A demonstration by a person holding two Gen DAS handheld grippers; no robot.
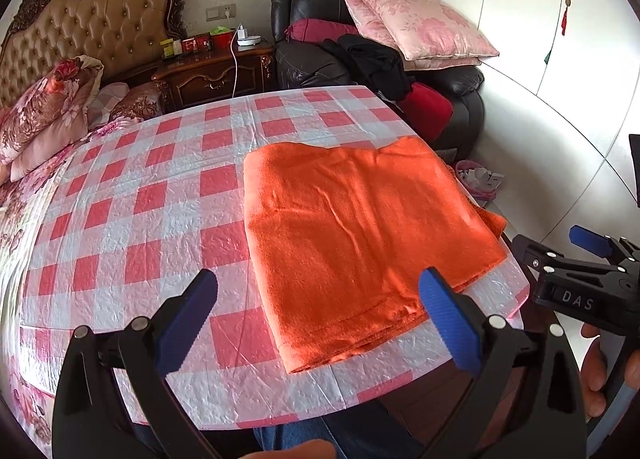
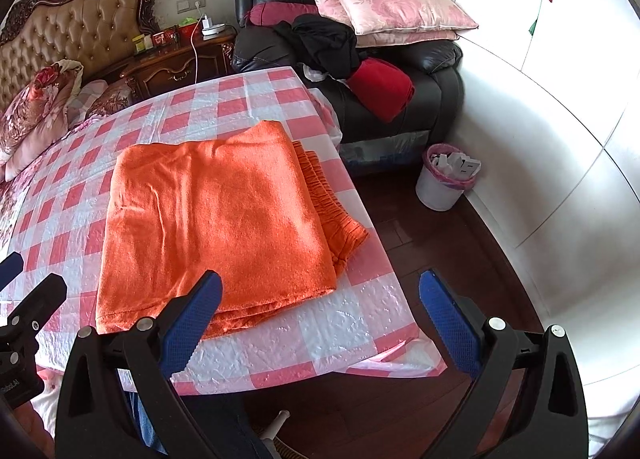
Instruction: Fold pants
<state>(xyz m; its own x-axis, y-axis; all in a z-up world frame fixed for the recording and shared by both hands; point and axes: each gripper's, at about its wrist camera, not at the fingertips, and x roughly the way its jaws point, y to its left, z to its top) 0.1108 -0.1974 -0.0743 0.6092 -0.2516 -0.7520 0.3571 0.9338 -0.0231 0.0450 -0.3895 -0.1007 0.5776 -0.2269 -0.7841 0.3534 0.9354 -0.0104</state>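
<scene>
Pants [image 1: 360, 235] lie folded near the table's [image 1: 160, 199] right edge; both grippers [image 1: 320, 319] [image 2: 320, 319] hover with fingers spread, empty. Square the stray waistband before finishing.

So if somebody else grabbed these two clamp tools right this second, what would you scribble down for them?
Left gripper: jaws wide open, holding nothing, hanging above the near table edge.
Right gripper: jaws wide open, empty, also above the near edge.
The orange fleece pants lie on the red-and-white checked tablecloth, near its right edge, already folded into a rough rectangle several layers thick; the gathered waistband peeks out on the right.
Done: at least one fold, neither tool touching the cloth.
Left: probably one more fold to halve the bundle, or just tidy the edges; I cannot tell which was planned.
</scene>
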